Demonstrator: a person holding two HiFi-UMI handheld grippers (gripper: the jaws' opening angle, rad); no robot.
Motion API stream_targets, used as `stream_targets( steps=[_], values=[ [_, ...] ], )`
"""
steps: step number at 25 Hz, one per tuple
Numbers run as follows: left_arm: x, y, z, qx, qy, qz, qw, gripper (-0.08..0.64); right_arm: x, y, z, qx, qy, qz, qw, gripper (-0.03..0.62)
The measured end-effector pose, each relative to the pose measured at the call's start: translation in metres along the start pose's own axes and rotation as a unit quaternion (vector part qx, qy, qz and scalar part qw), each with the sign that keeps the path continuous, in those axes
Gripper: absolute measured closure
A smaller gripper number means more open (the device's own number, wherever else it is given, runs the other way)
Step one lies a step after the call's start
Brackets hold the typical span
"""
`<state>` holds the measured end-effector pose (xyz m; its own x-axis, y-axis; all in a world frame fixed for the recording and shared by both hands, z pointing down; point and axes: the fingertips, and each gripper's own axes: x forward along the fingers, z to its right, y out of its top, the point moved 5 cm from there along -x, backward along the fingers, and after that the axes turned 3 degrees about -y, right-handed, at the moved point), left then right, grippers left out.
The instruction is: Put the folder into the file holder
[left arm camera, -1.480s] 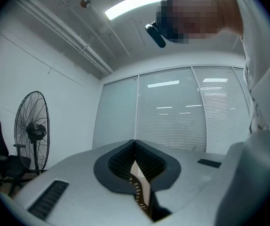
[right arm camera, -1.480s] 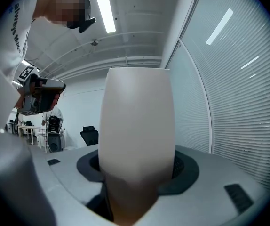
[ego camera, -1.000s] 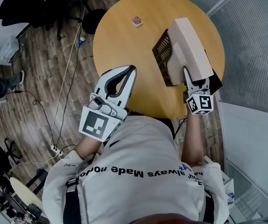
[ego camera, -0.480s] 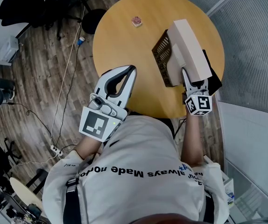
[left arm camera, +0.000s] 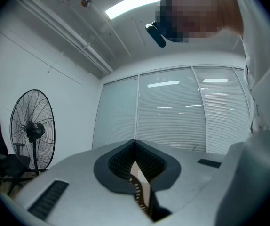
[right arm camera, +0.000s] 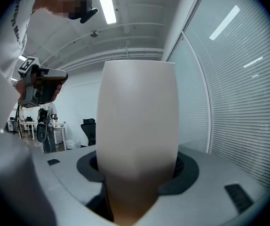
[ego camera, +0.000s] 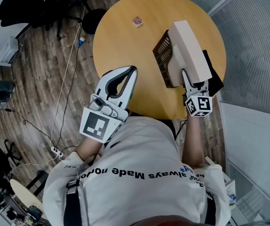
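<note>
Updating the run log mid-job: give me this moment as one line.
right gripper: jaws clamped on folder | folder: upright at file holder, seating unclear | left gripper: jaws shut, empty, over table edge

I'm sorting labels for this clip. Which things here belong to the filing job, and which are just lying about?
Job: folder, file holder, right tool gripping the folder.
Lying about: small block on table, shut left tool, floor cables, office chairs.

You stand over a round wooden table (ego camera: 125,55) on a brown plank floor (ego camera: 36,79). Black office chairs (ego camera: 55,4) sit to your left, a pale cable (ego camera: 61,98) trails past. Blinded glass partition (ego camera: 257,46) on your right. Pedestal fan (left arm camera: 31,128), white wall (left arm camera: 31,55), ceiling strip light (left arm camera: 135,1) lit.
</note>
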<state>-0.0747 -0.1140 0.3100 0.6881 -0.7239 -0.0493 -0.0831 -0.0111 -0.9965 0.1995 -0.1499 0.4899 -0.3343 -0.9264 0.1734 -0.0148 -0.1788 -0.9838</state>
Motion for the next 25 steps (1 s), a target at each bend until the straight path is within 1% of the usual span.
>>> stream_targets(
  steps=[5,9,17,21,25],
  values=[
    [0.003,0.001,0.002,-0.009,0.002,0.003,1.0,0.535,0.0,-0.005,0.003,0.0,0.0,-0.008,1.0,0.311],
    [0.003,0.0,0.001,0.0,0.0,-0.002,1.0,0.535,-0.001,-0.006,0.003,-0.002,-0.001,-0.014,1.0,0.311],
    [0.003,0.0,0.002,0.001,-0.002,-0.003,1.0,0.535,0.001,-0.013,0.001,-0.005,-0.001,-0.027,1.0,0.31],
    [0.003,0.002,0.002,0.003,-0.005,0.004,1.0,0.535,0.001,-0.014,0.0,-0.006,0.0,-0.03,1.0,0.311],
    [0.001,0.001,0.003,0.001,-0.003,-0.003,1.0,0.535,0.001,-0.015,-0.002,-0.008,-0.001,-0.034,0.999,0.311]
  ],
)
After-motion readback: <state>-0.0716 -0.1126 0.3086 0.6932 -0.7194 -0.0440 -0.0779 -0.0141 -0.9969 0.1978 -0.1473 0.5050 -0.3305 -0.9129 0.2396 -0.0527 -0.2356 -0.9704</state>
